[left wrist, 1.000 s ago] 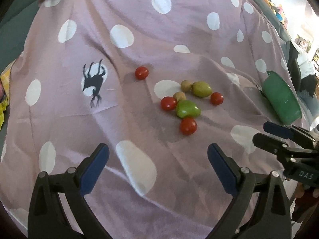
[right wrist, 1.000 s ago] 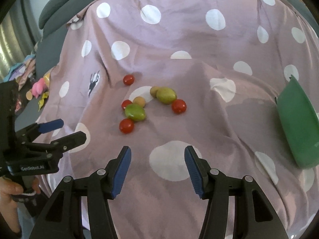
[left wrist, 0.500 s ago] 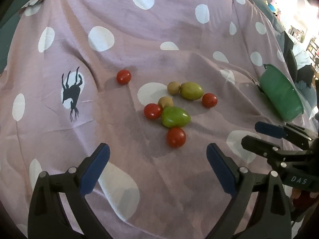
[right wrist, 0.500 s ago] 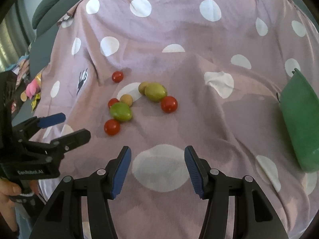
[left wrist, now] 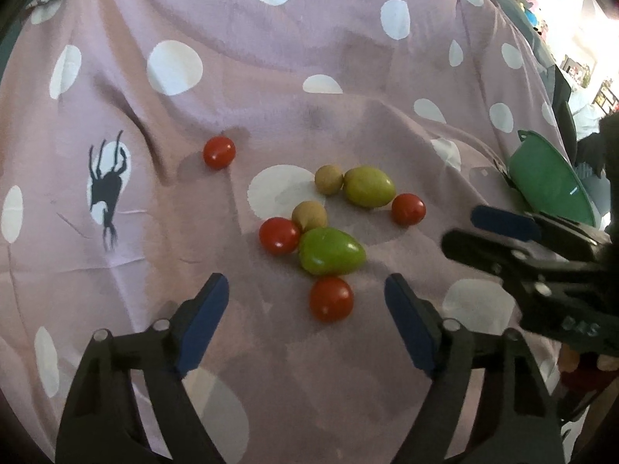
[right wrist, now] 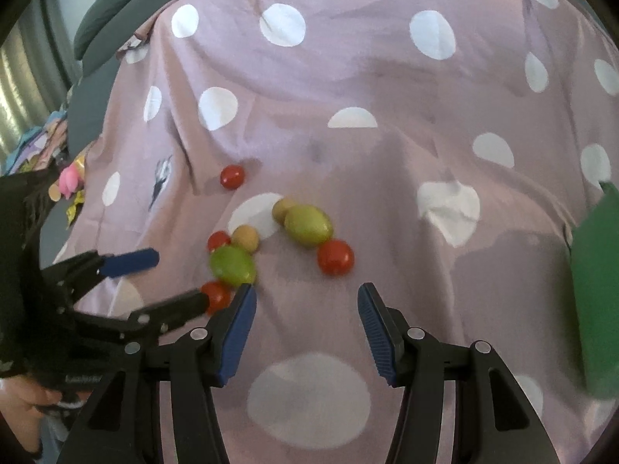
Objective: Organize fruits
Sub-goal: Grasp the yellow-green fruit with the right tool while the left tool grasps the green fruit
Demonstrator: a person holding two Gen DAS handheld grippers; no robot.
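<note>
Far out to the left of the left tongs (left wrist: 305, 301), a black animal print (left wrist: 106, 189) sits on the mauve, white-dotted cloth (left wrist: 271, 58) that carries all the fruit. Ahead and a little left of those tongs lies a lone red tomato (left wrist: 219, 152), well apart from the rest. The left tongs have just been closing, yet their blue pads stand well apart and grip nothing — the nearest red tomato (left wrist: 331, 298) lies on the cloth just ahead of the gap, touched by neither pad. Just beyond it sits a bright green fruit (left wrist: 332, 251), with another red tomato (left wrist: 279, 235) and a small tan ball (left wrist: 309, 215) touching or nearly touching its left end. Farther ahead come a second tan ball (left wrist: 329, 179) and a yellow-green fruit (left wrist: 369, 187) side by side, then a fourth red tomato (left wrist: 408, 209) just to the right. The right tongs (right wrist: 306, 319) are about half open and empty; from their own camera the bright green fruit (right wrist: 233, 265) lies just ahead of the left pad and the fourth tomato (right wrist: 336, 257) ahead of the gap — neither is touched. Far right of both tongs, a green bowl (left wrist: 549, 185) rests tilted on the cloth, well apart from the fruit.
</note>
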